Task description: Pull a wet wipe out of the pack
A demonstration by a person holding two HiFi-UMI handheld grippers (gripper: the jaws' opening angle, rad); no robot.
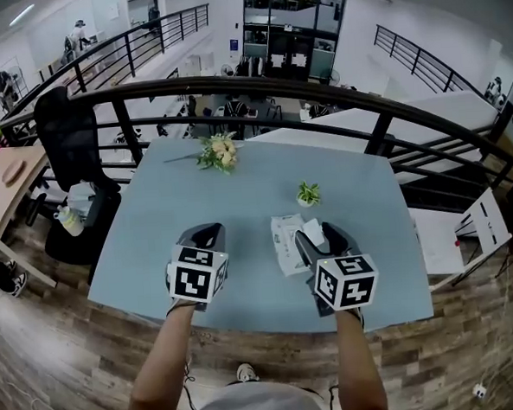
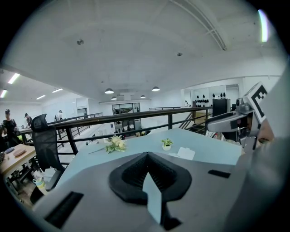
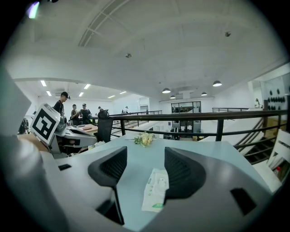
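Blue table [image 1: 238, 192], wipe pack [image 1: 286, 246] beside parted right claw [image 1: 318, 233]

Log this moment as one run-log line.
left gripper shut, empty | right gripper open, wipe pack ahead between fingers, ungripped | pack on table

Table top [image 1: 238, 192] reads smooth and matt, wipe pack [image 1: 285, 241] apparently soft plastic film, railing [image 1: 232, 83] black painted metal, floor [image 1: 65, 341] wood-grain planking with slight sheen.

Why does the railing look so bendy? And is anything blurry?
Head view: the wide lens bows the railing into an arc. Left gripper view: black corners ring a round picture. Right gripper view: the pack looks fairly sharp.
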